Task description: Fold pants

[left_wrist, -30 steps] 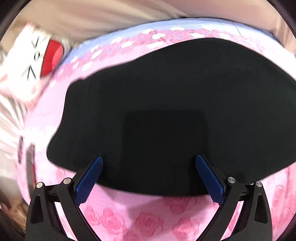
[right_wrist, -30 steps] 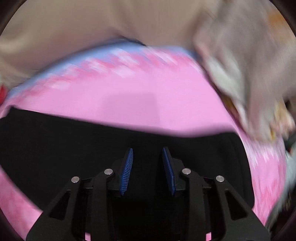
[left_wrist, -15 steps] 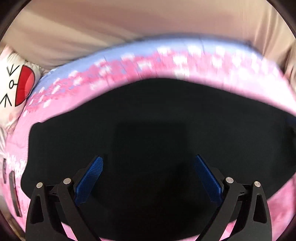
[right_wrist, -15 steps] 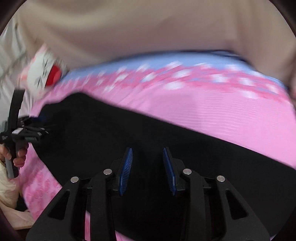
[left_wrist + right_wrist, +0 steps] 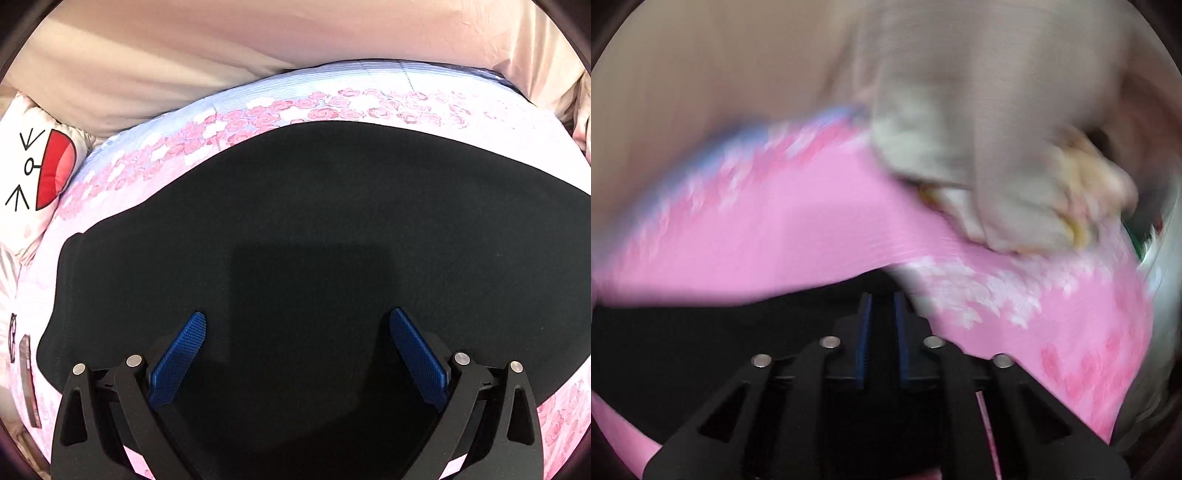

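- The black pants (image 5: 332,236) lie flat on the pink rose-print bedspread (image 5: 317,107); in the left wrist view they fill most of the frame, with one end edge at the left and the long far edge running under the rose band.
- In the right wrist view I see the pants (image 5: 701,343) only as a dark mass at the lower left, their edge meeting plain pink spread. This view is smeared by motion.
- Left gripper (image 5: 297,354): I read its jaws as spread wide, the blue pads (image 5: 177,365) well apart. Nothing sits between them. They hang above the black cloth; I cannot tell whether the tips touch it.
- Left gripper points steeply down at the pants, near the closer long edge.
- Right gripper (image 5: 882,325): the jaws are closing, the blue pads (image 5: 865,339) nearly together with a narrow slot left. The slot looks black, and the tips sit right at the pants' edge. I cannot tell whether cloth is pinched between them.
- Right gripper also tilts steeply down, and the frame looks rolled, the bedspread (image 5: 775,229) edge slanting.
- Outward: a white cushion with a red mouth and drawn face (image 5: 33,177) lies at the left edge of the bed.
- A beige sheet (image 5: 258,40) runs behind the bed.
- A greyish heap of fabric (image 5: 979,147) sits at the upper right of the right view, too blurred to make out.
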The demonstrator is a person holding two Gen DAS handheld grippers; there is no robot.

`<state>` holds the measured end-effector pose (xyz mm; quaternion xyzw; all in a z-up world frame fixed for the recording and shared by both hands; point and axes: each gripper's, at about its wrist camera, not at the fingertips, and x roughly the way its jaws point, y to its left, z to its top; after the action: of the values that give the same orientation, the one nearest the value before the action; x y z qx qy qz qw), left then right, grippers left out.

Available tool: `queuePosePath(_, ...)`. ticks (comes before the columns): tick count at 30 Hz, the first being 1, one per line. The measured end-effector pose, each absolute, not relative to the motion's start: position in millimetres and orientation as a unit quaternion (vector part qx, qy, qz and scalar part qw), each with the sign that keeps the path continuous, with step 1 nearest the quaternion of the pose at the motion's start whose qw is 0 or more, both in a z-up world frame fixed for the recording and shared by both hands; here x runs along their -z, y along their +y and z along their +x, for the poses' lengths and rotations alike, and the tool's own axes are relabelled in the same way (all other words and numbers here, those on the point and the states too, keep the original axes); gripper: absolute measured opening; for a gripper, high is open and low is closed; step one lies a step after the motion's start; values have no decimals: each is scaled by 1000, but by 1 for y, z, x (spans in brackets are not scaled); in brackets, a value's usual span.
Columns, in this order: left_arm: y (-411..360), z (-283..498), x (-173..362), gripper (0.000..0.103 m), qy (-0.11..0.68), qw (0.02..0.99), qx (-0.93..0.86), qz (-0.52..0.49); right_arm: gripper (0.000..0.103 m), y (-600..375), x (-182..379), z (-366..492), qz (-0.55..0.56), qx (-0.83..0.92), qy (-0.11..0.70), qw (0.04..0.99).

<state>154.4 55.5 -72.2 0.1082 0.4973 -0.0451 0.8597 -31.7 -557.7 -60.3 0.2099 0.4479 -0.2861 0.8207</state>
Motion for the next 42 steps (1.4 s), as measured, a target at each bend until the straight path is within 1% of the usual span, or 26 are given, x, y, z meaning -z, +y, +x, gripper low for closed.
queuePosePath(1, 57, 154, 72, 98, 499, 859, 44, 105, 17, -552, 50, -37, 196, 296, 438, 826)
queuePosePath(3, 58, 153, 72, 98, 503, 858, 39, 96, 16, -527, 41, -35, 196, 216, 427, 855)
queuePosePath(5, 57, 153, 72, 98, 501, 859, 34, 97, 17, -515, 62, -23, 176, 190, 469, 844)
queuePosePath(6, 57, 152, 72, 98, 500, 860, 31, 99, 12, -521, 76, -21, 167, 201, 495, 828)
queuePosePath(7, 57, 152, 70, 98, 502, 859, 31, 98, 11, -532, 74, -31, 202, 191, 469, 838)
queuePosePath(9, 62, 149, 64, 98, 509, 855, 32, 89, 19, -548, 61, -50, 230, 239, 447, 831)
queuePosePath(11, 70, 142, 57, 98, 503, 860, 24, 81, 20, -546, 38, -71, 221, 255, 421, 842)
queuePosePath(12, 73, 140, 56, 98, 502, 861, 19, 78, 22, -543, 34, -76, 236, 241, 414, 845)
queuePosePath(13, 76, 138, 56, 98, 504, 861, 14, 74, 27, -541, 33, -77, 243, 231, 416, 845)
queuePosePath(15, 78, 136, 58, 98, 513, 856, 11, 60, 65, -537, 39, -73, 224, 224, 438, 841)
queuePosePath(16, 77, 135, 60, 98, 518, 853, 15, 59, 66, -527, 44, -72, 203, 226, 451, 839)
queuePosePath(18, 73, 129, 67, 98, 528, 846, 15, 73, 64, -512, 49, -80, 186, 218, 462, 839)
queuePosePath(19, 71, 126, 71, 98, 529, 845, 15, 82, 54, -505, 54, -80, 187, 216, 465, 838)
queuePosePath(20, 71, 122, 72, 98, 524, 847, 15, 87, 24, -503, 63, -76, 188, 212, 474, 834)
queuePosePath(21, 72, 117, 73, 98, 528, 844, 17, 92, 15, -502, 63, -72, 192, 206, 482, 830)
queuePosePath(22, 74, 114, 72, 98, 537, 838, 22, 93, 12, -496, 59, -72, 191, 198, 480, 833)
queuePosePath(25, 83, 102, 70, 98, 558, 822, 32, 111, 11, -489, 21, -87, 182, 199, 429, 862)
queuePosePath(26, 86, 99, 70, 98, 559, 821, 33, 114, 12, -497, 26, -92, 185, 210, 433, 857)
queuePosePath(27, 88, 97, 71, 98, 561, 819, 37, 114, 17, -506, 42, -93, 194, 210, 458, 842)
queuePosePath(28, 90, 96, 71, 98, 562, 819, 37, 113, 17, -514, 68, -97, 213, 202, 494, 818)
queuePosePath(29, 90, 96, 70, 98, 563, 818, 36, 110, 24, -513, 64, -101, 216, 202, 474, 829)
queuePosePath(32, 88, 95, 67, 98, 565, 817, 31, 109, 30, -508, 34, -108, 197, 230, 444, 843)
queuePosePath(36, 79, 97, 52, 98, 554, 826, 40, 91, 30, -495, 6, -77, 184, 188, 418, 870)
queuePosePath(39, 70, 97, 52, 98, 555, 826, 52, 86, 28, -484, 32, -28, 154, 137, 455, 866)
queuePosePath(41, 64, 95, 68, 98, 575, 809, 48, 115, 24, -498, 72, -1, 110, 169, 507, 838)
queuePosePath(42, 64, 90, 71, 98, 571, 811, 54, 117, 21, -507, 72, 1, 119, 166, 488, 848)
